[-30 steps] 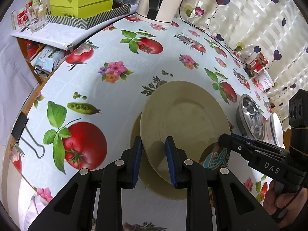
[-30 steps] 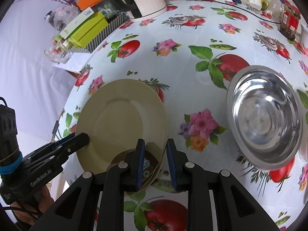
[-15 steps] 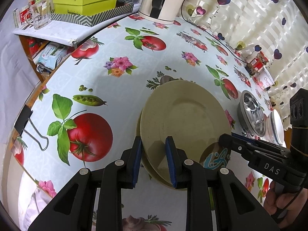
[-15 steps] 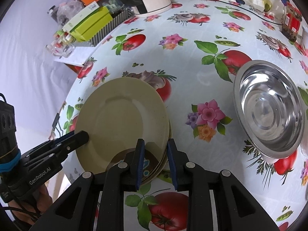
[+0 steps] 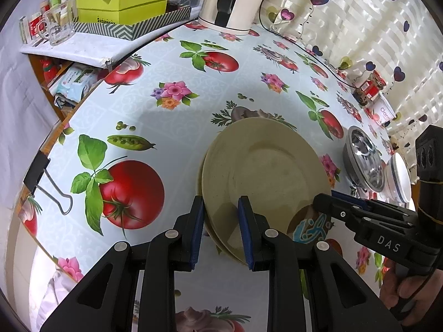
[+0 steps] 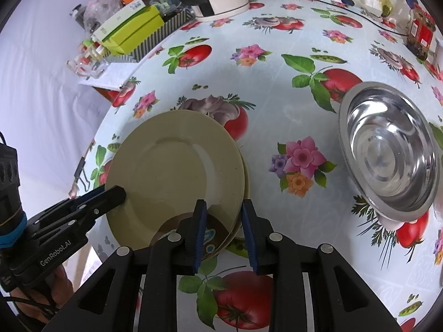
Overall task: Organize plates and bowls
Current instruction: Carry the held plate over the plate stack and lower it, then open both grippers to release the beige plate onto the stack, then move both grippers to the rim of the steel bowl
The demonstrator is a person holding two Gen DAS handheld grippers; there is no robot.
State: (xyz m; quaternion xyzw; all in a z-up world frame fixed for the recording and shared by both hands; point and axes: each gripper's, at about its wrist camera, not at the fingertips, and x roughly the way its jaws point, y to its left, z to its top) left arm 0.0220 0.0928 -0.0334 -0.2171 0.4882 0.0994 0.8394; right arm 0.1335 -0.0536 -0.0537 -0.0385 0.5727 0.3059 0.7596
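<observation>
A beige top plate [image 5: 263, 171] [image 6: 171, 166] lies on a lower beige plate [image 5: 200, 171] [image 6: 246, 177], a little off-centre, on the tomato-print tablecloth [image 5: 171, 127]. My left gripper [image 5: 221, 221] [image 6: 119, 193] is shut on the top plate's left rim. My right gripper [image 6: 224, 218] [image 5: 322, 200] pinches the opposite rim with its pads against the plate, and its jaws are opening slightly. A brown and blue patterned patch [image 6: 205, 235] shows at the rim between the right fingers. What it belongs to is unclear.
A steel bowl [image 6: 387, 152] [image 5: 365, 163] sits right of the plates, with a white bowl [image 5: 398, 177] beyond it. A white kettle [image 5: 232, 0], green boxes [image 5: 121, 5] and a glass mug [image 5: 56, 27] stand at the back. A binder clip [image 5: 41, 171] grips the left table edge. A jar [image 6: 420, 33] stands far right.
The top plate has come down from a tilt and now lies nearly flat on the plate below. The right jaws stand slightly wider. The left grip looks the same.
</observation>
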